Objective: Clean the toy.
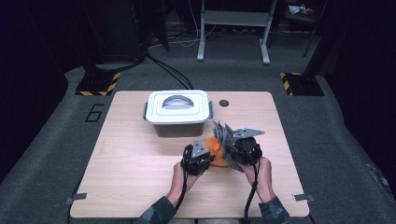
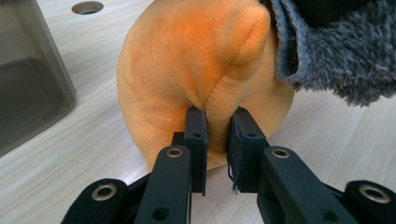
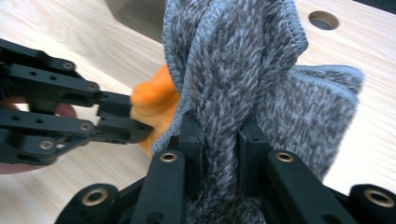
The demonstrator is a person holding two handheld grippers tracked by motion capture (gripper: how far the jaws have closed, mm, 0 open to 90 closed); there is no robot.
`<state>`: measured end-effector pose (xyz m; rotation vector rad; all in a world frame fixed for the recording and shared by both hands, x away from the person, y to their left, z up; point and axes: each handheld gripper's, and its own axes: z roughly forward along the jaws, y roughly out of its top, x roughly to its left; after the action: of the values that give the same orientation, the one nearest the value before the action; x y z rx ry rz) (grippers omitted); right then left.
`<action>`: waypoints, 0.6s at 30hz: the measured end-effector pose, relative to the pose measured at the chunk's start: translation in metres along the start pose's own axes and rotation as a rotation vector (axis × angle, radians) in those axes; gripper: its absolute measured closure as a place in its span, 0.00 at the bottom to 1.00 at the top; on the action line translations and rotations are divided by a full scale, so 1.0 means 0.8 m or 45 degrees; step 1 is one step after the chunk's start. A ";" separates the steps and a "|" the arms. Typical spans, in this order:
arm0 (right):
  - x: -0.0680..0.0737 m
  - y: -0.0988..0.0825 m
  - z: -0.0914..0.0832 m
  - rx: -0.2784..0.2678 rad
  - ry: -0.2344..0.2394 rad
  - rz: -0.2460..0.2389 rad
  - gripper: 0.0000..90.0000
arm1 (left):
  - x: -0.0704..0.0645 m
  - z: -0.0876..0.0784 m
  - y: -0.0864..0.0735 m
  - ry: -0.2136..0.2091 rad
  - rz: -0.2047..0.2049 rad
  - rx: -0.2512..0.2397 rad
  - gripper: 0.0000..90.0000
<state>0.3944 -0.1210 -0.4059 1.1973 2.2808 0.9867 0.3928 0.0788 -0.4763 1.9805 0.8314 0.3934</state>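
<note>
Both grippers are clamped on soft things in front of the lidded white box (image 1: 178,112). Left gripper (image 2: 215,140) pinches a fold of the orange plush toy (image 2: 196,74), which rests on the wooden table (image 1: 130,168). Right gripper (image 3: 219,140) grips a bunched grey fuzzy cloth (image 3: 243,65), lifted off the tabletop and touching the toy's side. I judge the cloth is partly drawn off the toy, not yet apart. The cloth's folds run upward from the jaws; the toy's rounded end faces the left gripper.

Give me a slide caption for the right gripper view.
Right tool clamps grey fleece cloth while left tool pinches orange plush toy.
</note>
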 end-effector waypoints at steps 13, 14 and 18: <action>-0.028 -0.014 0.003 0.050 -0.078 0.075 0.84 | 0.004 0.000 -0.003 -0.004 0.002 0.002 0.87; -0.031 -0.016 0.005 0.051 -0.084 0.074 0.84 | 0.004 0.000 -0.003 -0.003 0.002 0.002 0.87; -0.041 -0.023 0.009 0.074 -0.095 0.115 0.84 | 0.005 0.001 -0.004 -0.003 0.002 0.001 0.87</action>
<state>0.4071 -0.1526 -0.4239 1.3490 2.2289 0.8969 0.3946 0.0821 -0.4793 1.9820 0.8286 0.3915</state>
